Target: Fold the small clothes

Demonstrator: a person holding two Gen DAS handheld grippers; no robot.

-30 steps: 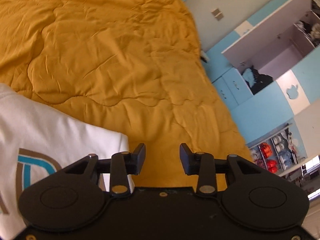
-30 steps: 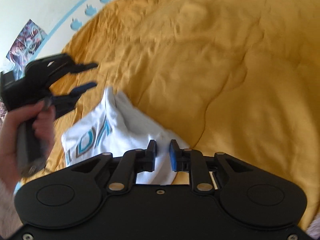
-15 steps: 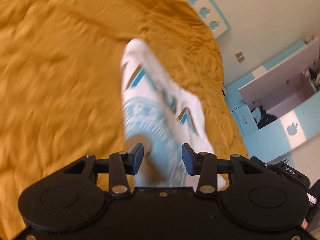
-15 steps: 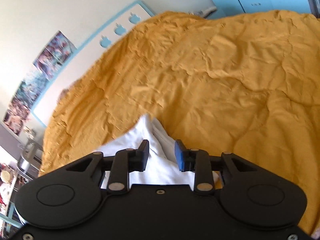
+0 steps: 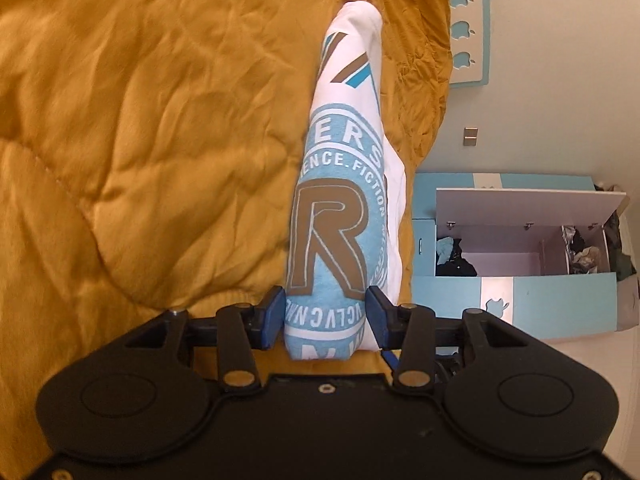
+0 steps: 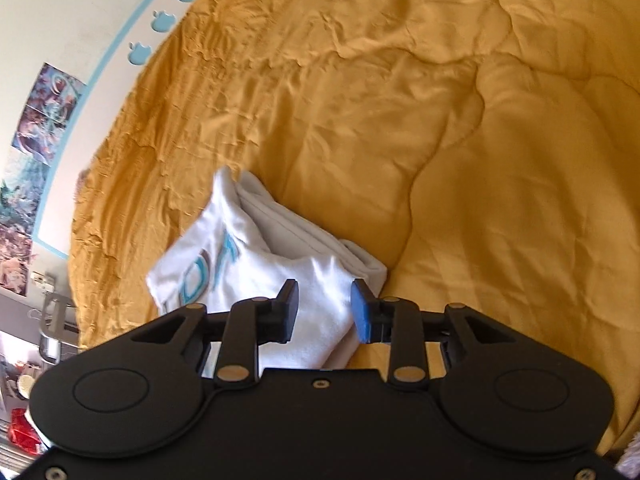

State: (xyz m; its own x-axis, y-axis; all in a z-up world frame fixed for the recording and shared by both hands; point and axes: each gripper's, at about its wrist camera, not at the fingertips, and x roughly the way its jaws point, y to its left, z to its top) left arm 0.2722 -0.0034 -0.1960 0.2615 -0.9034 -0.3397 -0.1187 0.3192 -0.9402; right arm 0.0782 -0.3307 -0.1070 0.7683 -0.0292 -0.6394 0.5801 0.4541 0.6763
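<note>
A white T-shirt (image 5: 340,184) with a blue and brown print lies folded into a narrow bundle on the mustard quilt (image 5: 160,120). My left gripper (image 5: 325,316) straddles its near end. Its jaws are opening, with the fold between the blue pads (image 5: 276,314), which sit at its sides without squeezing it. In the right wrist view the same shirt (image 6: 248,248) lies as stacked white layers on the quilt (image 6: 440,120). My right gripper (image 6: 323,312) stands open over the shirt's near corner, with cloth below the gap and not pinched.
A light-blue wardrobe (image 5: 520,240) with an open flap and clothes inside stands beyond the bed's edge. A headboard panel with apple cut-outs (image 5: 468,28) lines the wall. Posters (image 6: 36,128) and cluttered shelves (image 6: 24,400) lie left of the bed.
My left gripper swung from bare quilt to the shirt's end, rolled, and widened around the fold. The right gripper's jaws opened off the cloth. The hand with the other gripper left the right view.
</note>
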